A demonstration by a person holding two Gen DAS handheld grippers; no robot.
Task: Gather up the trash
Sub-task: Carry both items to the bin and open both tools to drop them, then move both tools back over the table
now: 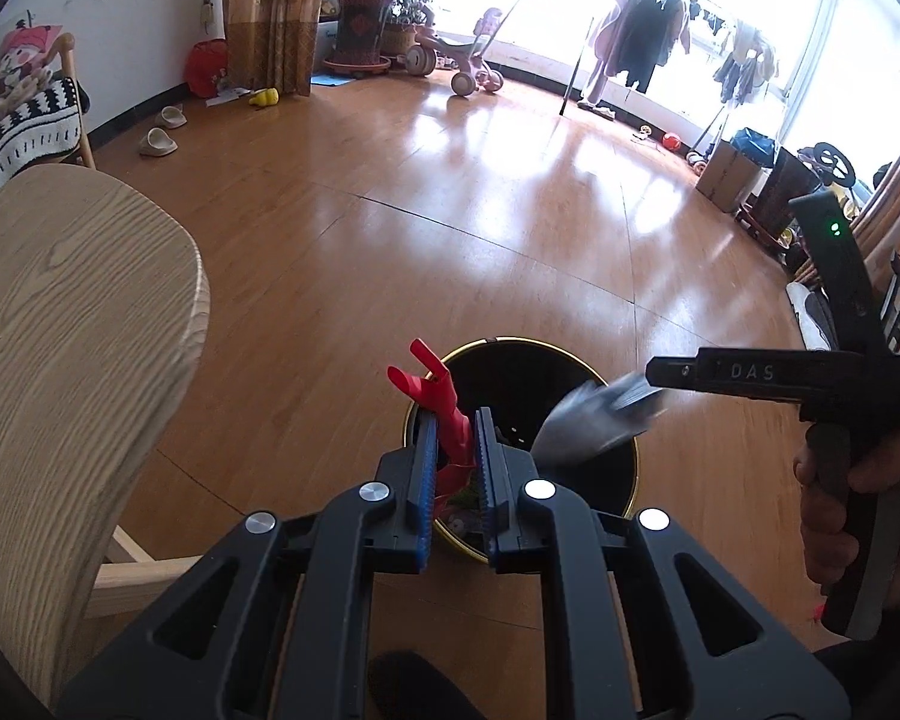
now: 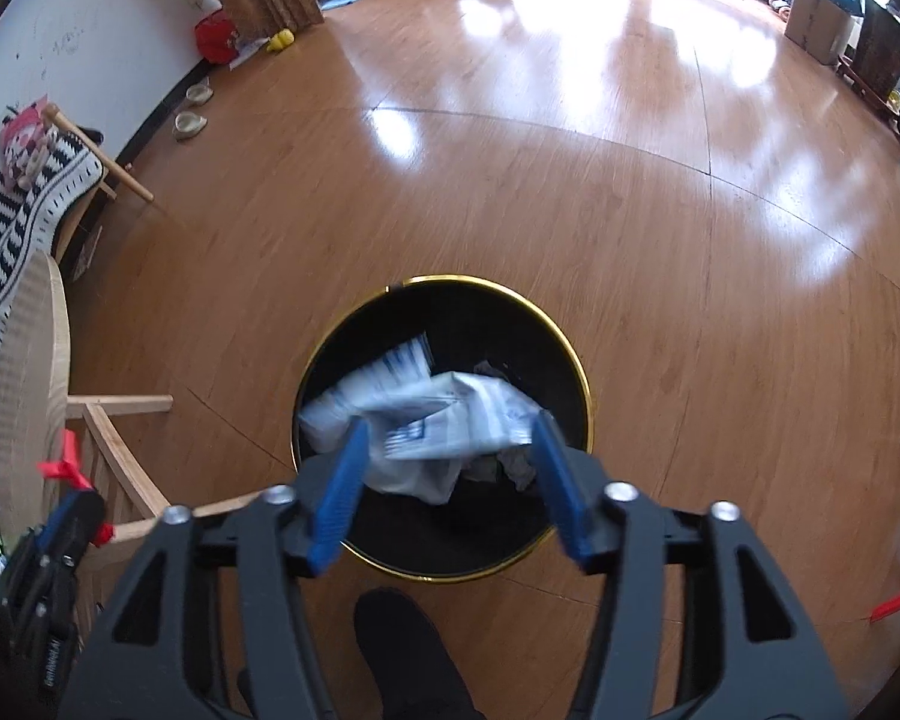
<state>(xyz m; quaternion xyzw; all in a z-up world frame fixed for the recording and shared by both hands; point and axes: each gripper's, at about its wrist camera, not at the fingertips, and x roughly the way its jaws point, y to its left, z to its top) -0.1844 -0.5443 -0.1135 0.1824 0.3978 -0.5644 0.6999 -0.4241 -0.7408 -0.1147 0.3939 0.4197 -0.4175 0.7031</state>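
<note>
The trash bin (image 2: 444, 426), black inside with a thin gold rim, stands on the wooden floor (image 2: 510, 180) in the lower middle of the right wrist view; its near edge is hidden behind the gripper body. In the left wrist view the bin (image 1: 570, 372) sits at lower centre, and most of its left and near rim is covered by the fingers and frame of the left gripper (image 1: 455, 456).

That left gripper is clamped on a red plastic wrapper (image 1: 444, 408), whose twisted upper end sticks up above the blue pads, over the bin's left rim. The wrapper's lower part is squeezed between the pads and hard to read; something greenish and dark shows below it, too small to tell.

The right gripper (image 2: 447, 462) has its blue pads spread wide, with nothing pressed between them. A white and blue printed package (image 2: 444, 414) lies over the bin's mouth between and beyond the fingertips, blurred, so its print cannot be read; whether it touches either pad cannot be told. Crumpled grey scraps (image 2: 513, 468) show beneath it inside the bin. From the left wrist view the same package (image 1: 594, 420) is a grey smear below the tip of the right gripper (image 1: 660, 375), held by a hand (image 1: 840, 504) cut off at the right edge.

A pale wooden chair (image 1: 72, 348) fills the left side, only partly in frame. A dark foot (image 2: 402, 648) shows at bottom centre, half hidden by the gripper.
</note>
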